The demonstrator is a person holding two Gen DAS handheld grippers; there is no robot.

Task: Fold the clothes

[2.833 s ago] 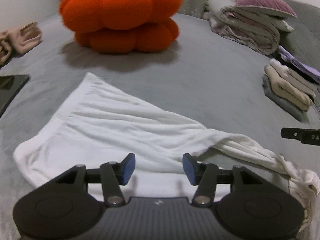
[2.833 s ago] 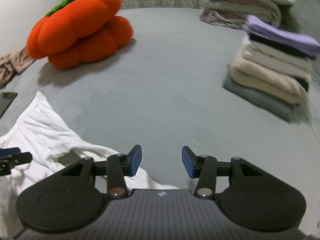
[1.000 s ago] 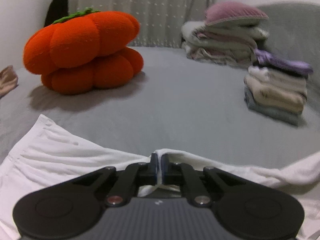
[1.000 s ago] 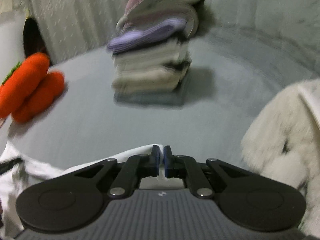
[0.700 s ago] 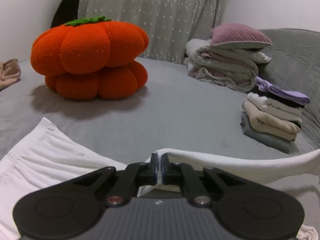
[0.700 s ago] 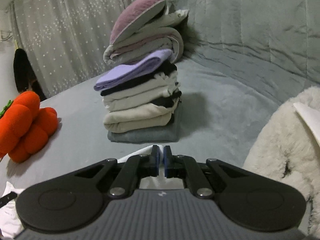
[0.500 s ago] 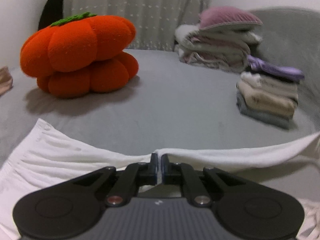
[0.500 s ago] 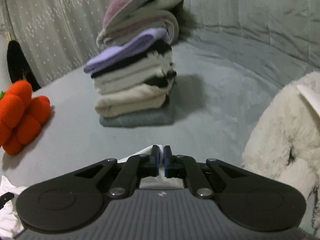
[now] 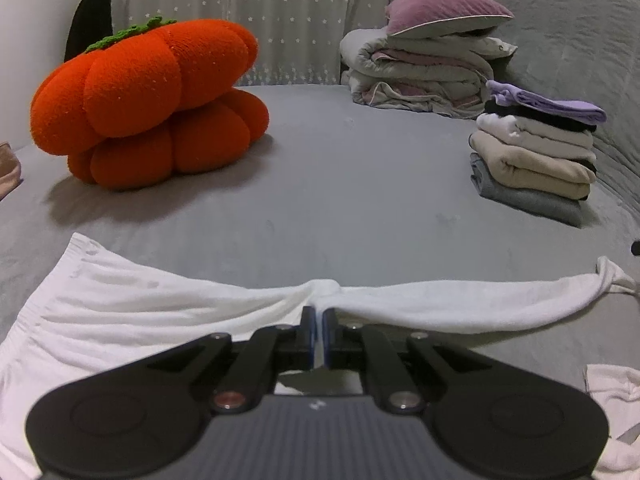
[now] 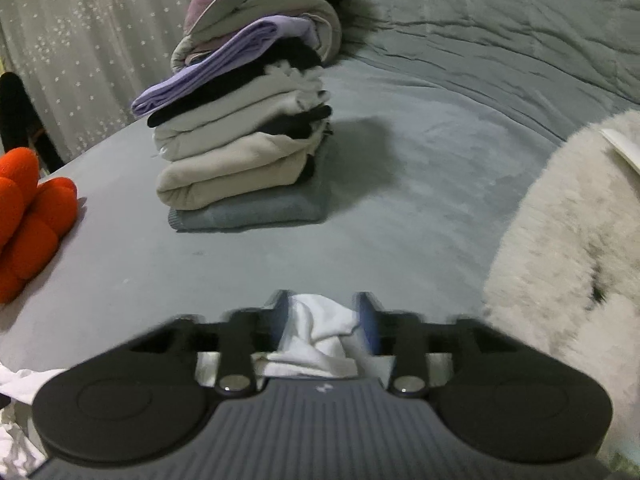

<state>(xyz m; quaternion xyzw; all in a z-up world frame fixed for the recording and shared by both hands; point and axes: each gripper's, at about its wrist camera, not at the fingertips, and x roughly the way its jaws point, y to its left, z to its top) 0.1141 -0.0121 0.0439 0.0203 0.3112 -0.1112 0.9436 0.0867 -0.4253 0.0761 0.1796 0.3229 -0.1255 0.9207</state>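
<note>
Left tongs (image 9: 319,334) are pinched tight on a fold of the white garment (image 9: 160,312), their blue pads pressed together with only a sliver of cloth between them. From that pinch the white garment runs out both ways along the near edge of the grey bed (image 9: 360,200): to the left it spreads wide and flat with gathered creases, and to the right it narrows into a taut band that ends in a small bunched knot near the right edge of the view.

Right tongs (image 10: 324,320) have their jaws parted, and a bunched end of the same white cloth sits loosely in the gap between the blue pads; the frame is blurred here, so whether the pads touch the cloth I cannot tell.

Toward the far left corner of the bed rests an orange pumpkin cushion (image 9: 148,100) with a green top. Near the right edge of the bed stands a stack of folded clothes (image 9: 536,160), grey at the bottom, beige and white in the middle, black and lilac on top. Behind it, at the far edge, a folded quilt (image 9: 420,76) carries a mauve pillow (image 9: 444,10). In the right wrist view a fluffy white throw (image 10: 572,248) fills the right side, well apart from the stack.
</note>
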